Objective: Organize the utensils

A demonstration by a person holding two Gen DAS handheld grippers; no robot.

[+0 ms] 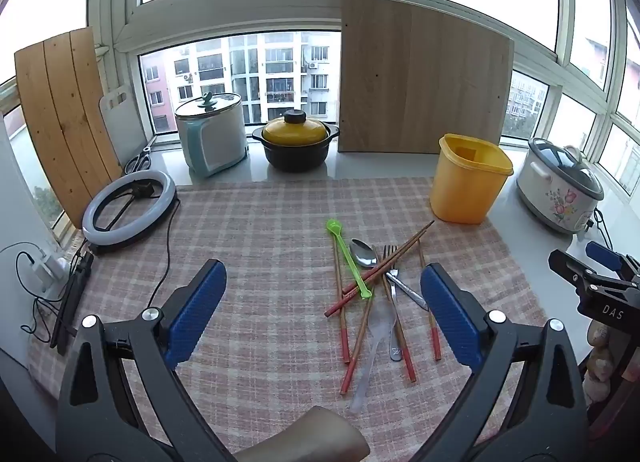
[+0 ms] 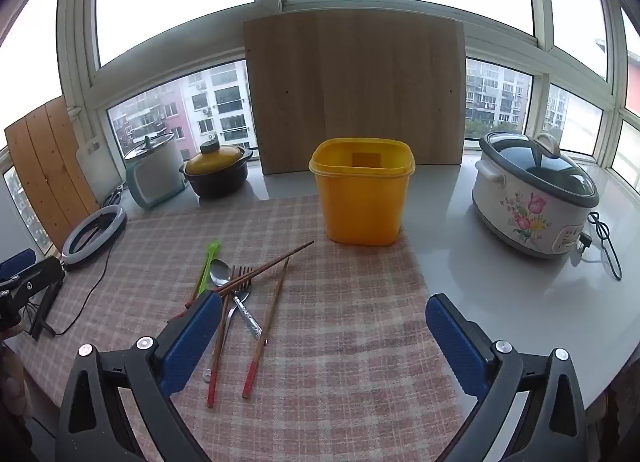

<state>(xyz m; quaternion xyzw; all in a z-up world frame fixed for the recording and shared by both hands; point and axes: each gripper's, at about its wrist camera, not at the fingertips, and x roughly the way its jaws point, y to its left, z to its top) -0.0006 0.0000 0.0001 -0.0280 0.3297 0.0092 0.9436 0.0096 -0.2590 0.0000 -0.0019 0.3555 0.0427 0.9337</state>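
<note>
Left hand-held gripper (image 1: 323, 302) is spread wide, nothing between its blue pads, hovering over the checked cloth (image 1: 260, 254) on the worktop (image 2: 500, 282). Right hand-held gripper (image 2: 324, 336) is likewise wide and empty above the same cloth.

The utensil pile sits on the cloth nearer than the yellow container (image 2: 363, 194) and off to that container's left. In the pile:
- clear plastic spoon (image 1: 372, 354), nearest the camera, partly under the chopsticks;
- red-tipped wooden chopsticks (image 1: 380, 266), several, crossed over each other, one pair lying across the metal pieces;
- metal fork (image 1: 390, 262) and metal spoon (image 1: 363, 253), touching, bowl and tines pointing toward the container;
- green plastic spoon (image 1: 347, 258), the leftmost piece, its bowl end pointing away from the camera.

In the right wrist view the left pad covers the near end of some chopsticks; the contact cannot be judged.

The yellow container stands upright on the far edge of the cloth, open-topped, well apart from the pile. To its right on the bare worktop is a floral rice cooker (image 2: 536, 198). Behind it a pale wooden board (image 2: 356, 94) leans at the window. To its left, along the sill: a black pot with yellow lid (image 1: 295, 142), then a white and teal cooker (image 1: 212, 134). Further left, a ring light (image 1: 128, 210) lies flat at the cloth's corner, and a slatted wooden board (image 1: 60, 118) leans behind it.
</note>
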